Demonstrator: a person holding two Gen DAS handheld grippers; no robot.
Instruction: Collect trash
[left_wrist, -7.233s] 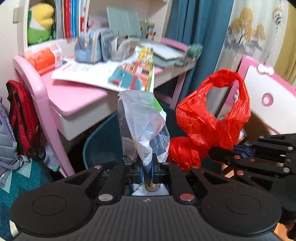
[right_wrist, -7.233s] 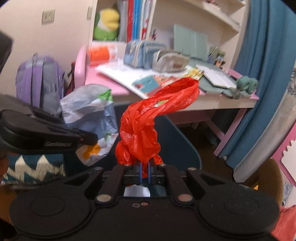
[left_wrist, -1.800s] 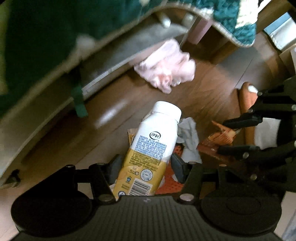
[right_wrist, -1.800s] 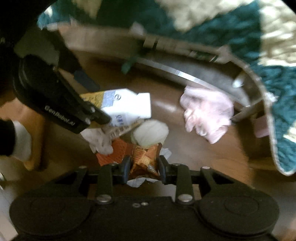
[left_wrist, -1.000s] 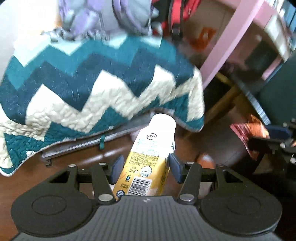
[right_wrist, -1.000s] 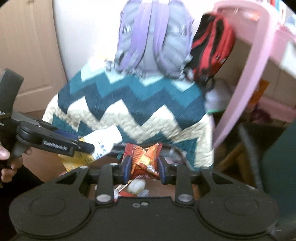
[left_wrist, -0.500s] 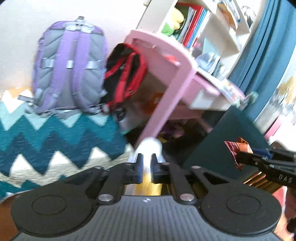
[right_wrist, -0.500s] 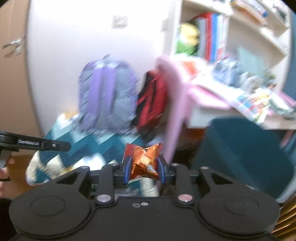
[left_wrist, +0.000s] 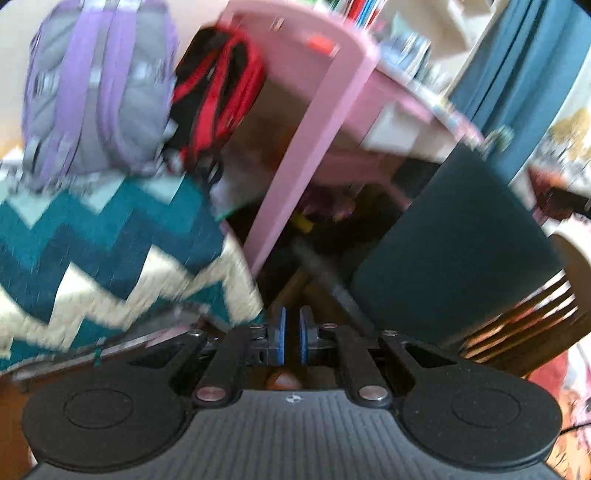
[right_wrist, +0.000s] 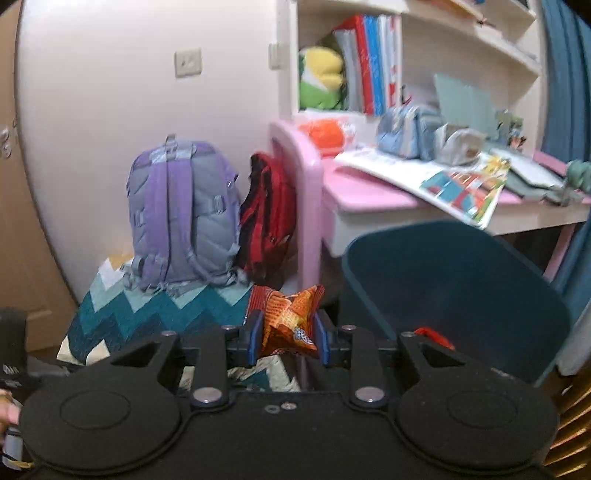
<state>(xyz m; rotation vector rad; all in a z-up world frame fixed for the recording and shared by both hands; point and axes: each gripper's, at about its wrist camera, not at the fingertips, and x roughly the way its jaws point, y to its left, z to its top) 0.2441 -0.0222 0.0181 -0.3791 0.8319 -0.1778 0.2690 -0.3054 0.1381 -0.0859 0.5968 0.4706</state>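
the right gripper (right_wrist: 284, 338) pinches a crumpled orange snack wrapper (right_wrist: 286, 317) between its blue pads, the jaws set at a narrow span and the foil bulging above them. just to its right gapes the dark teal bin (right_wrist: 450, 291), its rim level with the gripper, with a scrap of red plastic (right_wrist: 434, 338) showing low inside near the front wall. the left gripper (left_wrist: 291, 336), seen through a blurred view, has its blue pads nearly touching and nothing visible between them. beyond the bin stands the pink surface (right_wrist: 369, 195), an open picture book (right_wrist: 443, 177) lying over its front edge and pencil cases nearer the back edge. a purple backpack (right_wrist: 181, 214) and a red bag (right_wrist: 267, 218) lean at the surface's left end, above a zigzag teal quilt (right_wrist: 147, 314).

the step in hand appears to be dropping the wrapper into the bin. to do it well, the right gripper would carry the wrapper fully past the near rim and over the middle of the opening before parting its pads, since light foil can cling to a pad or flutter out sideways.
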